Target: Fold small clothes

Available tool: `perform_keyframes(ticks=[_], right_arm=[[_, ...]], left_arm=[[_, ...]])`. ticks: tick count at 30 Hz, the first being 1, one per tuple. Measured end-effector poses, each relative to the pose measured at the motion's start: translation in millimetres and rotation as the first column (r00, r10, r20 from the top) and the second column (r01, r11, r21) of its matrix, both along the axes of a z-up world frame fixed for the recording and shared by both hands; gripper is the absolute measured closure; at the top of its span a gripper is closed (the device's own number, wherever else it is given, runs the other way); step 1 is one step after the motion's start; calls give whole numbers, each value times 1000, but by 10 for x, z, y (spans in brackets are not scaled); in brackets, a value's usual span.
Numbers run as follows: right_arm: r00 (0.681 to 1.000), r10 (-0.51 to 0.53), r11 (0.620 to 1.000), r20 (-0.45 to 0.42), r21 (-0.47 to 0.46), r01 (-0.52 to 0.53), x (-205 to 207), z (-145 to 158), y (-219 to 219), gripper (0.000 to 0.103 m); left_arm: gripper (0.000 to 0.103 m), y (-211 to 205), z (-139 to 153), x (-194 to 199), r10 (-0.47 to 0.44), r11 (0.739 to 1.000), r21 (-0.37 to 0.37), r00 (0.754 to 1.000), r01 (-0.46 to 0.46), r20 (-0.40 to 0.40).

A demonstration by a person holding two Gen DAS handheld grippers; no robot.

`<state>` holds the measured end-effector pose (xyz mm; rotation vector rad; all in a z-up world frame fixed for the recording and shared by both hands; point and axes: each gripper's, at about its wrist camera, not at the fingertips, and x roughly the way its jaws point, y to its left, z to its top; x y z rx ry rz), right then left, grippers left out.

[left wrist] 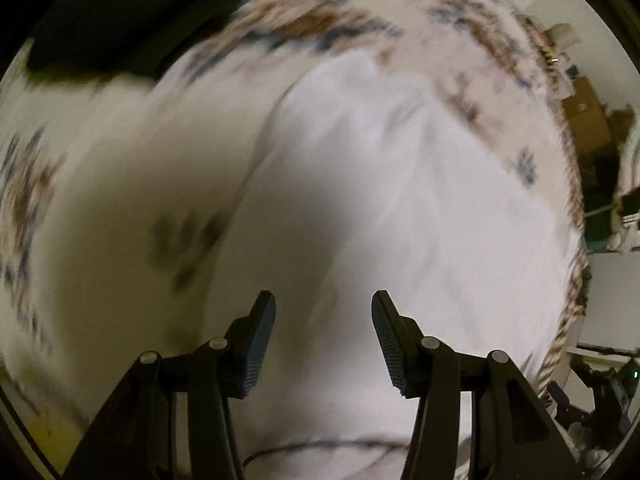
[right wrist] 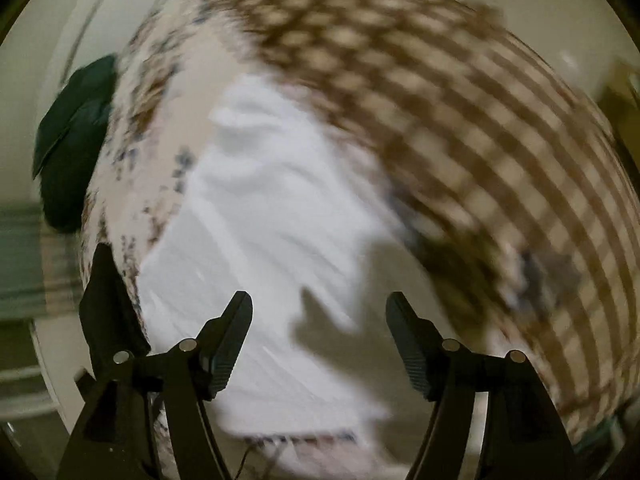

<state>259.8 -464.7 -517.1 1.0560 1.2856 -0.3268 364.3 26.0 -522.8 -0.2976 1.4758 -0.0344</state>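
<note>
A white garment point(left wrist: 400, 180) lies spread flat on a cream cloth printed in blue and brown point(left wrist: 312, 20); the picture is blurred. My left gripper point(left wrist: 324, 304) hangs over the garment's near part, pointing steeply down, its jaws apart with nothing between them. In the right wrist view the same white garment point(right wrist: 260, 220) runs from the upper middle to the bottom, creased along its length. My right gripper point(right wrist: 320, 304) stands open above it, nothing between its fingers, and its shadow falls on the fabric.
A brown-and-cream checked cloth point(right wrist: 480, 140) covers the surface to the garment's right. A dark green bundle point(right wrist: 72, 152) sits at the left edge, seen as a dark mass point(left wrist: 100, 20) in the left wrist view. Room clutter point(left wrist: 588, 120) shows beyond the right edge.
</note>
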Motion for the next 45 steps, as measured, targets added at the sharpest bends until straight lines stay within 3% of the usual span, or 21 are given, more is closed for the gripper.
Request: perform_keyframes(ticks=[3, 6, 10, 12, 14, 15, 16, 17, 18, 19, 22, 25, 27, 29, 31, 34, 37, 40, 43, 45], right_arm=[[994, -98, 994, -39, 40, 100, -544, -124, -30, 28], [989, -147, 982, -24, 116, 149, -860, -302, 7, 26], [980, -200, 954, -20, 226, 200, -1022, -626, 136, 26], [976, -218, 937, -5, 277, 211, -1034, -799, 233, 26], [965, -260, 917, 11, 315, 244, -985, -949, 329, 26], [959, -283, 906, 18, 331, 262, -996, -1012, 345, 26], [946, -322, 893, 42, 346, 289, -1008, -1073, 361, 34], [933, -352, 886, 68, 346, 309, -1031, -1094, 350, 70], [927, -365, 886, 86, 337, 318, -1030, -1107, 356, 90], [926, -365, 892, 93, 319, 320, -1034, -1097, 359, 95], [911, -387, 901, 142, 270, 341, -1125, -978, 326, 96], [922, -349, 917, 165, 261, 300, -1200, -1001, 340, 95], [928, -333, 920, 165, 272, 282, -1245, -1064, 333, 82], [921, -341, 917, 186, 280, 283, -1313, -1117, 346, 41], [889, -377, 905, 261, 307, 293, -1326, -1145, 354, 31], [861, -383, 914, 334, 275, 299, -1259, -1180, 377, 31], [826, -414, 905, 383, 268, 330, -1216, -1227, 420, 29], [794, -438, 897, 421, 267, 353, -1138, -1193, 465, 29], [793, -413, 909, 448, 253, 331, -1069, -1150, 493, 29], [812, -378, 924, 445, 235, 301, -1065, -1115, 526, 29]], left_arm=[[55, 313, -52, -407, 123, 992, 14, 991, -122, -60], [55, 585, -131, -692, 256, 965, -25, 961, -260, -103], [55, 723, -453, -887, 382, 893, -179, 905, -414, -188], [55, 706, -639, -887, 430, 828, -288, 874, -481, -225], [58, 682, -711, -858, 470, 804, -306, 860, -510, -200], [64, 673, -715, -842, 477, 804, -308, 861, -509, -177], [72, 646, -691, -820, 475, 817, -300, 869, -493, -135], [89, 625, -661, -796, 463, 826, -307, 880, -473, -109], [94, 605, -626, -771, 444, 840, -307, 892, -447, -83], [94, 579, -552, -748, 413, 867, -289, 910, -405, -37], [95, 612, -549, -754, 376, 884, -291, 926, -365, -19], [88, 642, -626, -742, 344, 889, -300, 937, -345, -58], [75, 570, -503, -693, 309, 914, -257, 949, -314, -61], [73, 526, -277, -745, 264, 940, -218, 964, -262, -20], [70, 443, -55, -782, 213, 969, -139, 976, -204, 51], [52, 153, 168, -770, 84, 996, -25, 981, -81, 177], [50, -144, 49, -631, -37, 999, 31, 979, 31, 199], [50, -361, -120, -460, -94, 995, 38, 977, 89, 192], [50, -454, -246, -361, -113, 993, 45, 979, 107, 171], [50, -479, -320, -344, -106, 994, 44, 982, 101, 157]])
